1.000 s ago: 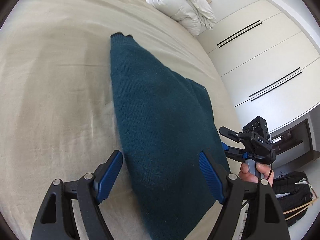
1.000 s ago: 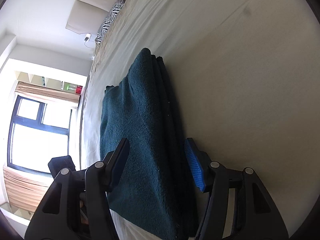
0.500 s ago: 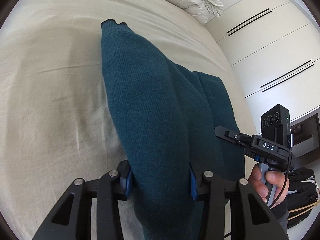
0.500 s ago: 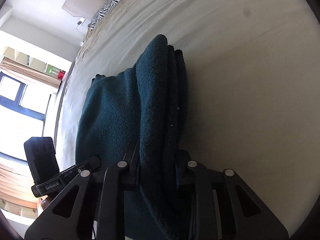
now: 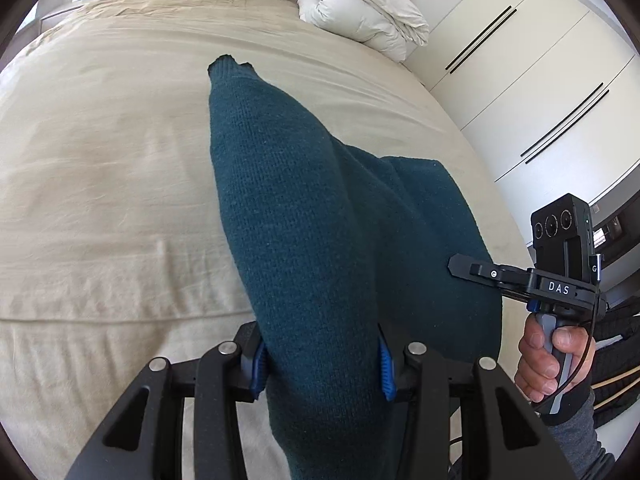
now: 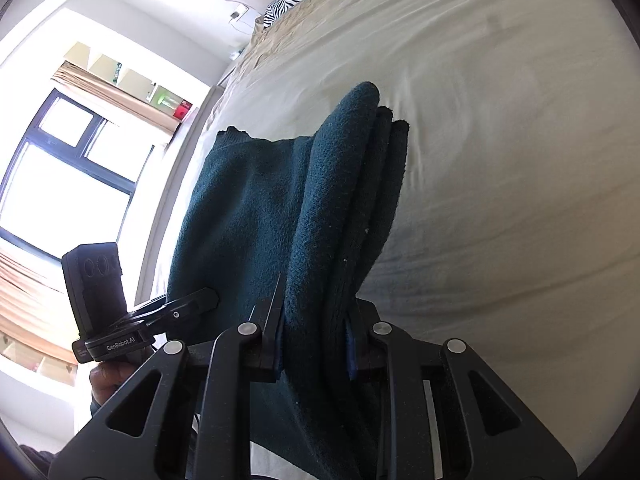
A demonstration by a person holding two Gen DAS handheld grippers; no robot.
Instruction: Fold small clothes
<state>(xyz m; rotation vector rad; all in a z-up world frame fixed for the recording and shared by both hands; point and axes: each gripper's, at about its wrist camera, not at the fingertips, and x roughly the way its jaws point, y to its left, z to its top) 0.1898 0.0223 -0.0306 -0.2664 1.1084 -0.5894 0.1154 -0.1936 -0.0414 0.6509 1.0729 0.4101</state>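
The near end of a dark teal sweater (image 5: 304,240) is gripped between the blue fingers (image 5: 259,364) of the left gripper (image 5: 322,364), its far end trailing on the beige bed (image 5: 100,160). To the right, a stacked fold of the same sweater (image 6: 320,220) is pinched by the right gripper (image 6: 314,344), held in a hand (image 5: 548,356). A second ago both grippers stood wide around the flat cloth; since then they have been closed on it and the near edge raised.
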